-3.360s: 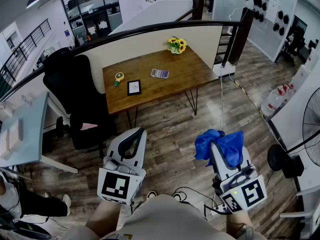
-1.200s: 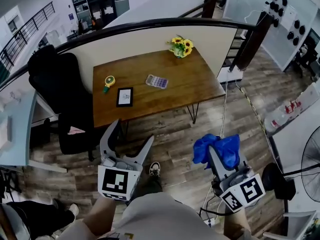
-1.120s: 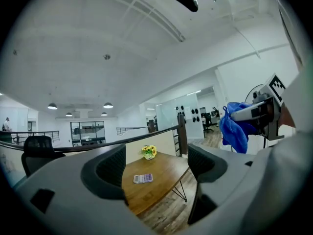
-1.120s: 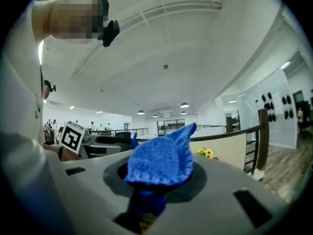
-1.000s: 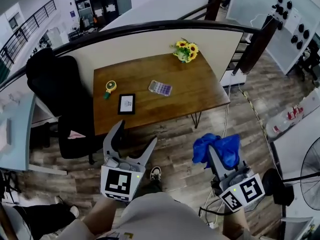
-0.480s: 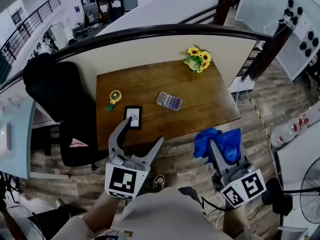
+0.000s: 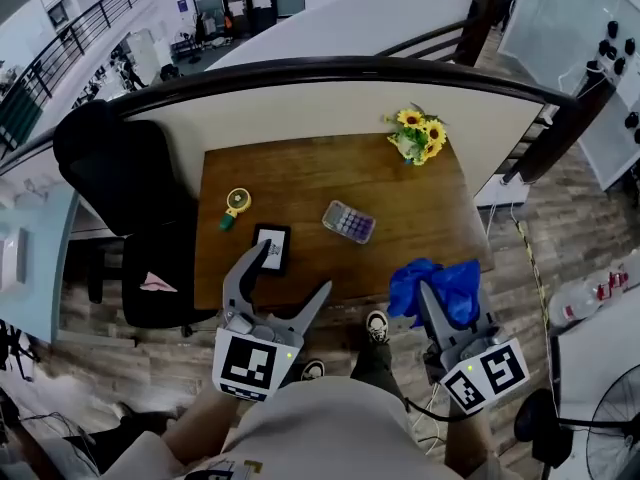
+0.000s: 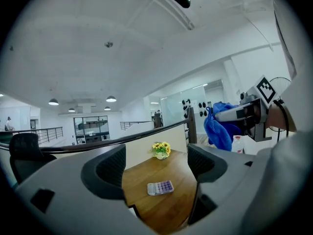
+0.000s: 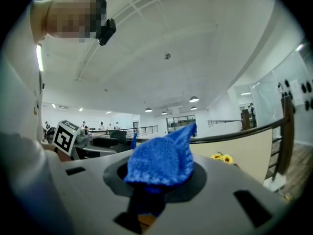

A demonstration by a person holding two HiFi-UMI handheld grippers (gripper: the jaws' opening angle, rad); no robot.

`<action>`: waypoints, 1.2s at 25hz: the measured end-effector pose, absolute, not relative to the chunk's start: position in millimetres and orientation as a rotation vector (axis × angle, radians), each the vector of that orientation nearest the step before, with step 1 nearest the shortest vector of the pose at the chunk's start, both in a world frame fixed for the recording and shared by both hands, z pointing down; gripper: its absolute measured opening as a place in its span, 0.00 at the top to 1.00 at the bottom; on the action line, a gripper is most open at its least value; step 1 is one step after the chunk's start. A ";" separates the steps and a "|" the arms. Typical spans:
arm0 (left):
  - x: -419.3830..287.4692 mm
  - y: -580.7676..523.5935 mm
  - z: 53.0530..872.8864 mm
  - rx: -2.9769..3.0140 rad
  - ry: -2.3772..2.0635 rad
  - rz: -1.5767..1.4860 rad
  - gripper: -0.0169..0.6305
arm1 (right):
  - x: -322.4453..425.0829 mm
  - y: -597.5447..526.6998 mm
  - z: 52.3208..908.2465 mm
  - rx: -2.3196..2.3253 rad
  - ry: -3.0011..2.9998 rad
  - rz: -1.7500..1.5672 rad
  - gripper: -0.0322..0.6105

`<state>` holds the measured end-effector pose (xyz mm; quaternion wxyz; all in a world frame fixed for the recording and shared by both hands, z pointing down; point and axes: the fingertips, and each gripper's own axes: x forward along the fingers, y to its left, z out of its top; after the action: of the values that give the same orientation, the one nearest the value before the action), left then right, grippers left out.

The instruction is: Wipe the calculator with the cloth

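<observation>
Calculator (image 7: 349,222): lies flat, middle of table (image 7: 400,193), bare wood all round. Pot of sunflowers (image 7: 415,140): table's far right corner. Cloth (image 7: 437,286), blue: bunched and clamped between the closed jaws of right gripper (image 7: 448,303), off the table's near edge. Left gripper (image 7: 288,273): jaws wide apart, nothing between them.
</observation>
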<state>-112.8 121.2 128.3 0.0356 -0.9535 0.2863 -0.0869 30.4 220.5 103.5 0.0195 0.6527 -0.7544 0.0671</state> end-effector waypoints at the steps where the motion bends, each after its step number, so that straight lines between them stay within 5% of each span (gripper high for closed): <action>1: -106.4 114.5 128.2 -2.922 0.904 -0.267 0.39 | 38.5 211.8 105.9 2.007 -2.357 0.213 0.79; 14: -21.5 29.2 135.7 -2.782 1.326 -0.357 0.39 | 148.2 72.9 117.6 1.609 -2.599 0.242 0.79; 30: -17.2 3.5 164.0 -2.566 1.848 -0.509 0.39 | 185.6 -8.5 155.8 1.178 -2.759 0.303 0.79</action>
<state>-17.2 3.5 164.0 -0.0305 -0.8007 0.5768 -0.1587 185.6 -8.5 155.8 0.0633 0.3899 -0.9132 0.1004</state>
